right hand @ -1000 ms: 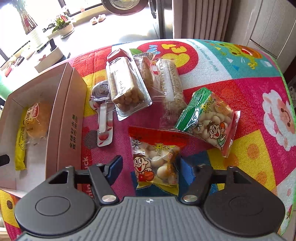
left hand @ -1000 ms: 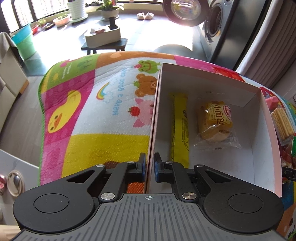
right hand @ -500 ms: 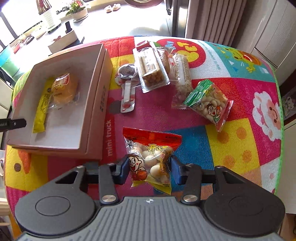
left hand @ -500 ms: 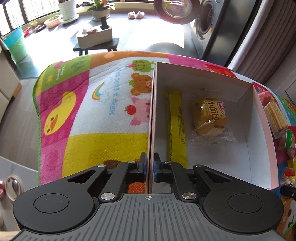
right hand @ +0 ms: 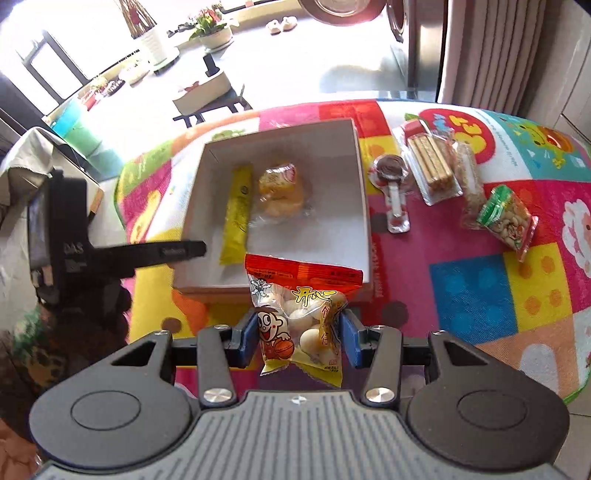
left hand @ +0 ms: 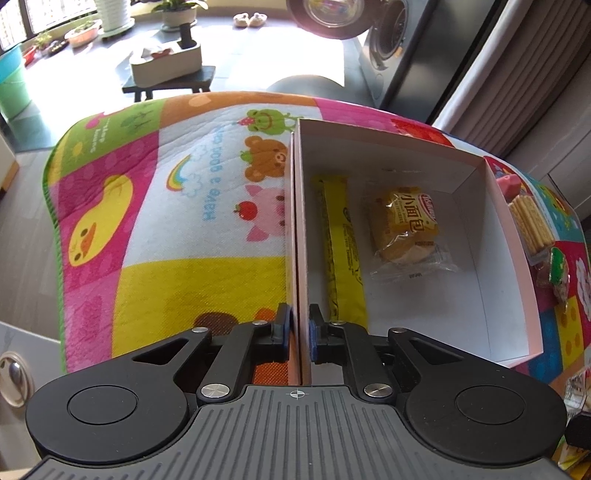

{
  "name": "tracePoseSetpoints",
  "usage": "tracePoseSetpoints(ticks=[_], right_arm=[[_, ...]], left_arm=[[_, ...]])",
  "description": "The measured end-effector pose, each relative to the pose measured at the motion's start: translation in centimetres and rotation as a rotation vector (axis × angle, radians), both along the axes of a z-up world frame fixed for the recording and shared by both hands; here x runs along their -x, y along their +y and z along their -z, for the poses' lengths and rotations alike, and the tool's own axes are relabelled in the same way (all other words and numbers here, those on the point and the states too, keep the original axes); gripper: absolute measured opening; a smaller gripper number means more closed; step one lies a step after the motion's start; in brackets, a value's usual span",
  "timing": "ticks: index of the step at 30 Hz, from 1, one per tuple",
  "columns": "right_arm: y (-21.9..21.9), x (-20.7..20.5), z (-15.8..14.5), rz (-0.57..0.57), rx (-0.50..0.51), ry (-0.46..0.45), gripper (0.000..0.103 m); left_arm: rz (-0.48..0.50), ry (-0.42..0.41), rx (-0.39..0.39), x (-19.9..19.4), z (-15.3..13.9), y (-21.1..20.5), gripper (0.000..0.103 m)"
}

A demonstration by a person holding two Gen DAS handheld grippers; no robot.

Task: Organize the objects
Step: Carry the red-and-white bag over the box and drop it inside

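Left wrist view: the left hand-held gripper (left hand: 299,331) still pinches the near wall of the white cardboard box (left hand: 511,266).

Right wrist view: the right hand-held gripper (right hand: 298,336), clamped on the red-topped clear snack bag of white balls (right hand: 301,314), has lifted it off the colourful cartoon-print desk cover (right hand: 480,288) to the box's near edge; dropping it in looks next.

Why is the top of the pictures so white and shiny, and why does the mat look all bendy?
Left wrist view: sunlight glares off the floor and the washing machine door; the fisheye lens bows the mat, yet the box looks sharp. Right wrist view: the window corner is washed out white, and the bread packet looks slightly blurred.
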State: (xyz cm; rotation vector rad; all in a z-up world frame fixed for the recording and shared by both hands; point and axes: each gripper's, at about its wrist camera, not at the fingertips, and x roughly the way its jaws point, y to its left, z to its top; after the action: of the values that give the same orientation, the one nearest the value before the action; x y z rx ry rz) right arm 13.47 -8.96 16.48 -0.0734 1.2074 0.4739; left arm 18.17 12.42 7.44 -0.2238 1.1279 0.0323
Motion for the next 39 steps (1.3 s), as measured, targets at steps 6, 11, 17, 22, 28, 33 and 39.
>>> tracePoseSetpoints(ticks=[6, 11, 17, 22, 28, 33, 39], right_arm=[[3.4, -1.9, -1.0, 0.001, -0.044, -0.061, 0.045], [4.9, -3.3, -0.7, 0.011, -0.058, -0.075, 0.045], [6.2, -4.3, 0.3, 0.018, -0.075, -0.072, 0.045], [6.8, -4.8, 1.4, 0.003, -0.085, -0.051, 0.047], [4.9, -5.0, 2.3, 0.012, -0.056, -0.048, 0.048], [2.0, -5.3, 3.2, 0.019, 0.018, -0.075, 0.048], [-1.3, -7.1, 3.6, 0.016, 0.121, -0.173, 0.052]], left_arm=[[0.009, 0.003, 0.017, -0.1, 0.0, 0.2, 0.012], [0.012, 0.005, 0.023, -0.2, 0.0, 0.4, 0.012], [0.014, 0.006, 0.027, -0.3, 0.0, 0.6, 0.012], [0.012, 0.007, 0.027, -0.3, 0.0, 0.6, 0.012], [-0.006, 0.006, 0.021, -0.4, 0.1, 0.6, 0.012], [-0.019, 0.007, 0.002, -0.4, 0.1, 0.2, 0.012], [-0.044, 0.011, -0.022, -0.4, 0.1, -0.2, 0.011]])
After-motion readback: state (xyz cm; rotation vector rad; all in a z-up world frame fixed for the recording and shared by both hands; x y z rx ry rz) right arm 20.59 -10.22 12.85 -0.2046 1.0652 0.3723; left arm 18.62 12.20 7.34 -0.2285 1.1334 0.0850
